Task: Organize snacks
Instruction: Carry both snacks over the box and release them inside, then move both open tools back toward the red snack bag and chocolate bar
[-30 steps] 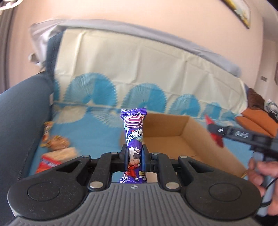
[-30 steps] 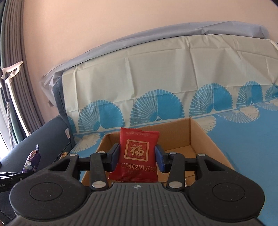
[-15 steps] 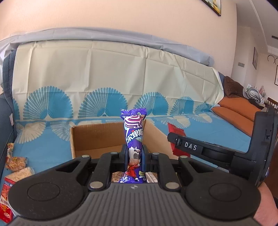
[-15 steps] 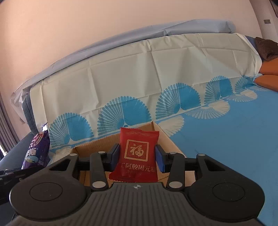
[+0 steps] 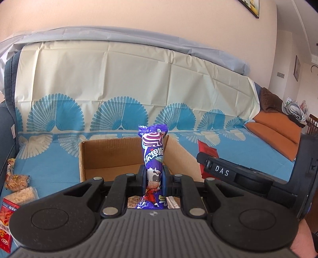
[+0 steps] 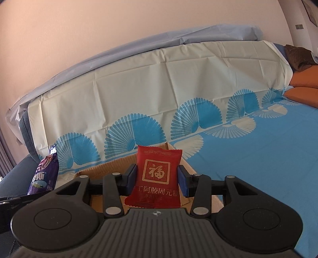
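My left gripper clamps a purple candy wrapper; my right gripper clamps a red sachet, both over the cardboard box.

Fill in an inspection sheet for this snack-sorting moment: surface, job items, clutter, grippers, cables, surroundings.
Surface: blue and cream fan-print cover spread over a sofa seat and back.
Job's things: open cardboard box on the cover; purple snack stick and red snack packet, each held upright over the box; some wrappers show on the box floor.
Clutter: loose snack packs on the cover left of the box.
Grippers: left gripper shut on the purple snack stick; right gripper shut on the red snack packet.
Cables: nothing seen.
Surroundings: pale wall, framed picture, orange cushions.
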